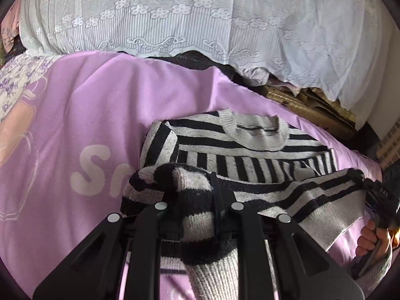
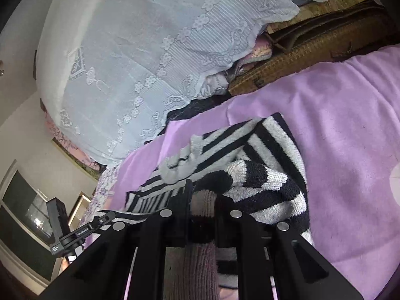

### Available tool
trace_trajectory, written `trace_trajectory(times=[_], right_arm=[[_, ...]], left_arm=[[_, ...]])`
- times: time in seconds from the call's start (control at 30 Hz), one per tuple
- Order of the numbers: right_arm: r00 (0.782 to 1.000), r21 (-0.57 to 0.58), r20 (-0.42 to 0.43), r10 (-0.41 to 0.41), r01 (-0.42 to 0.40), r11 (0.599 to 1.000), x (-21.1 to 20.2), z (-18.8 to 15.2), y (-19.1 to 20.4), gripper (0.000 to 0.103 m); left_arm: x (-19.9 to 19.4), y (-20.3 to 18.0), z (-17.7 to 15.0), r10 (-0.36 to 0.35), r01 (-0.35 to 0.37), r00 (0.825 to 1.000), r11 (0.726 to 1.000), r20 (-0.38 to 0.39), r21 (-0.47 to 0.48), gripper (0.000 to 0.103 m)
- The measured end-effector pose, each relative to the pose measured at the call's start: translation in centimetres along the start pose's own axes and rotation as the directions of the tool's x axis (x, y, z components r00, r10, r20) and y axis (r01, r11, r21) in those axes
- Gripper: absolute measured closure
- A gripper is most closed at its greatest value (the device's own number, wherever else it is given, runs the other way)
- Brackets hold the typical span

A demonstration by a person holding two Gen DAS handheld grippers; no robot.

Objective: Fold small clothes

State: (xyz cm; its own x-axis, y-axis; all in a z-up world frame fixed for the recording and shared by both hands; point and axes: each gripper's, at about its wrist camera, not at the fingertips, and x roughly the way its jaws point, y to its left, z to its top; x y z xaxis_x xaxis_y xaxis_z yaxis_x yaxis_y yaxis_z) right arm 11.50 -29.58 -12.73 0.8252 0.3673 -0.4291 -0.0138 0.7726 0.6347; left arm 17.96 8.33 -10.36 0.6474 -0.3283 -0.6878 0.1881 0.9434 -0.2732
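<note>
Fingertips buried in knit, hard to see. Left gripper [image 1: 200,195] and right gripper [image 2: 202,200] clamped on striped sweater [image 1: 250,155] hem (tilted downward), lifted over purple blanket [image 1: 100,100].

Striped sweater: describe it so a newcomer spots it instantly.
Find the purple blanket covering the bed, below the white lace cover. The sweater lies on it, its near edge pinched by both grippers. It is the only black-and-grey striped knit, with a plain grey ribbed collar.
</note>
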Motion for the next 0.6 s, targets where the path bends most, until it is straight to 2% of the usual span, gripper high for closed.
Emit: trace_trajectory(times=[0.13, 0.23, 0.3, 0.33, 0.37, 0.4, 0.5, 0.6], right_arm=[[0.999, 0.07, -0.046, 0.007, -0.004, 0.998, 1.4, -0.7, -2.7, 0.086], [0.998, 0.049, -0.059, 0.028, -0.025, 0.998, 0.7, -1.1, -2.5, 0.075], [0.998, 0.024, -0.048, 0.047, -0.046, 0.999, -0.7, -1.2, -1.7, 0.047], [0.998, 0.008, -0.045, 0.05, -0.05, 0.999, -1.5, -1.3, -1.3, 0.044], [0.998, -0.006, -0.047, 0.048, -0.048, 0.999, -2.1, -1.4, -1.1, 0.044], [0.998, -0.026, -0.051, 0.041, -0.042, 0.999, -2.7, -1.6, -0.8, 0.044], [0.999, -0.119, -0.05, -0.021, 0.015, 0.993, -5.1, -3.0, 0.1, 0.044], [0.993, -0.28, -0.039, -0.109, 0.094, 0.955, -7.1, -5.2, 1.9, 0.047]], left_arm=[[3.0, 1.2, -1.1, 0.006, -0.009, 0.998, 0.999, -0.063, -0.041, 0.085], [2.8, 1.4, -1.5, -0.004, 0.002, 0.998, 0.999, -0.069, -0.035, 0.083], [1.6, 1.3, -1.7, -0.008, 0.007, 0.999, 1.0, -0.051, -0.023, 0.072], [1.0, 1.3, -1.8, -0.008, 0.007, 0.999, 1.0, -0.045, -0.018, 0.054], [0.4, 1.3, -1.9, -0.005, 0.004, 0.999, 1.0, -0.04, -0.016, 0.035], [-0.3, 1.3, -2.1, 0.011, -0.011, 1.0, 1.0, -0.029, -0.014, 0.03], [-2.2, 1.5, -2.8, 0.019, -0.019, 0.999, 1.0, -0.033, 0.02, 0.028], [-3.7, 1.8, -4.5, 0.02, -0.015, 0.998, 0.997, -0.067, 0.077, 0.028]])
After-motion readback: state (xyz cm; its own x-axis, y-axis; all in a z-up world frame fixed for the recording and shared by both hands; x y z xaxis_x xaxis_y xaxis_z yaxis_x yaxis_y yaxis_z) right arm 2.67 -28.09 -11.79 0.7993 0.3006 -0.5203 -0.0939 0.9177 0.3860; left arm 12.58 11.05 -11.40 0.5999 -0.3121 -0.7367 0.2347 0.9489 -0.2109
